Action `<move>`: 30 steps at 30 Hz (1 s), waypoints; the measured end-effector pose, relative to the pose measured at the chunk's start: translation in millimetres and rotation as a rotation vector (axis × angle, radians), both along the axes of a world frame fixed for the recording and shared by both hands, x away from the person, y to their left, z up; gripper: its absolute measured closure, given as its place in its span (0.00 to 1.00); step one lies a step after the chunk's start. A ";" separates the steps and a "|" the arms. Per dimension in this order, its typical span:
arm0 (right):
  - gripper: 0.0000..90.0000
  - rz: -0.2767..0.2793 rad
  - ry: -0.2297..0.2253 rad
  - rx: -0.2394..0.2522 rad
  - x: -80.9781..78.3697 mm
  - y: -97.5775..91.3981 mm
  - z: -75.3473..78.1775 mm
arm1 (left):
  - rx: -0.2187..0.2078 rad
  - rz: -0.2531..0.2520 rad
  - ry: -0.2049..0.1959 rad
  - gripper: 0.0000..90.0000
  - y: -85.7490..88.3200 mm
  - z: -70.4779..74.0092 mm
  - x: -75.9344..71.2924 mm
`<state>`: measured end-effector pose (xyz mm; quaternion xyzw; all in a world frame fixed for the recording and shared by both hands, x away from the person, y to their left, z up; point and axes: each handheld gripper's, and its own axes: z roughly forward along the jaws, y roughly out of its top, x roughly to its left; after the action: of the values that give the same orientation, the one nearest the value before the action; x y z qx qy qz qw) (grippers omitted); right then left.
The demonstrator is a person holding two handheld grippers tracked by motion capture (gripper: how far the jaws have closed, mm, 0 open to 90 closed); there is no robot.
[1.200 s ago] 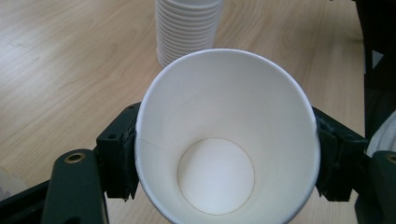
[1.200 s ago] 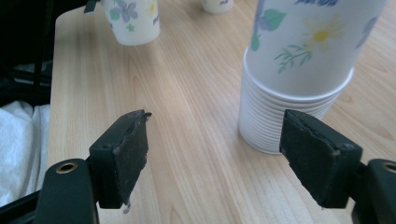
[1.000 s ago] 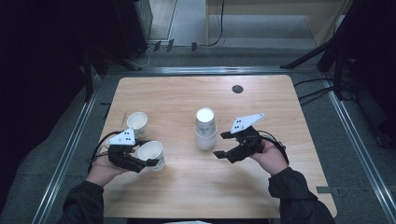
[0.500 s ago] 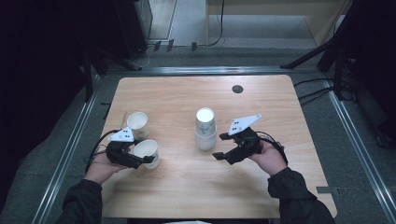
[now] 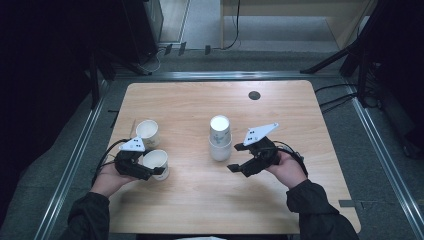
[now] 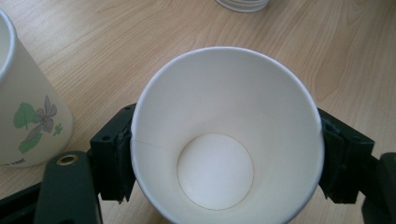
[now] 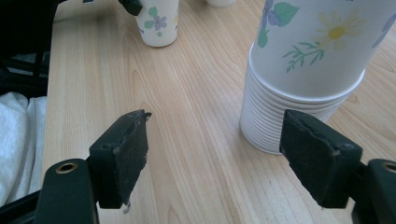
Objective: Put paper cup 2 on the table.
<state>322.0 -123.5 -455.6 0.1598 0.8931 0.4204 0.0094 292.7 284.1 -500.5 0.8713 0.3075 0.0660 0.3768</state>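
1. The left gripper (image 5: 159, 171) sits near the table's (image 5: 190, 100) left edge, toward the near left corner, with an upright paper cup (image 5: 156, 162) between its jaws.
2. In the left gripper view the cup (image 6: 227, 140) stands mouth up, and a black pad (image 6: 119, 154) lies against its wall on each side. The jaws have just been opening, but the pads look still in contact with the cup, so the grip reads as loosened and not yet let go.
3. A second cup (image 5: 148, 132), printed with a flower, stands just behind the held one, closer to the left edge. The two are near each other but apart, with a narrow strip of wood between them.
4. The stack of cups (image 5: 220, 138) stands upside down near the middle of the table, well apart from both single cups.
5. The right gripper (image 5: 236, 168) hovers just right of the stack and nearer the front edge. Its jaws are spread wide and grasp nothing. In the right gripper view its right pad (image 7: 317, 154) is close by the foot of the stack (image 7: 299, 70); I cannot tell whether it touches.
6. Open room: a broad bare stretch lies between the held cup and the stack, another along the front edge between the two forearms, and the whole far half of the table up to a small dark round spot (image 5: 254, 95) near the far edge.
7. The right-hand side of the table, past the person's right hand (image 5: 287, 170), is bare out to its edge.
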 end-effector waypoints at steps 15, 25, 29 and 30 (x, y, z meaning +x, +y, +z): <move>0.27 0.004 0.010 -0.003 -0.1 0.2 -0.1 | 0.016 0.004 0.056 0.12 -4.3 3.1 1.4; 0.27 0.011 0.009 -0.006 -0.4 0.5 -0.2 | 0.011 0.007 0.048 0.11 -3.0 15.1 -1.4; 0.27 0.013 0.009 -0.007 -0.6 0.7 -0.5 | 0.009 0.007 0.037 0.11 -5.5 22.4 -3.2; 0.27 0.014 0.006 -0.009 -0.5 0.8 -0.6 | 0.011 0.011 0.038 0.11 -6.0 24.7 -3.0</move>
<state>321.5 -122.7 -456.2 0.1546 0.8961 0.4161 0.0043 289.6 278.1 -475.8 0.8727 0.3190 0.0533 0.3659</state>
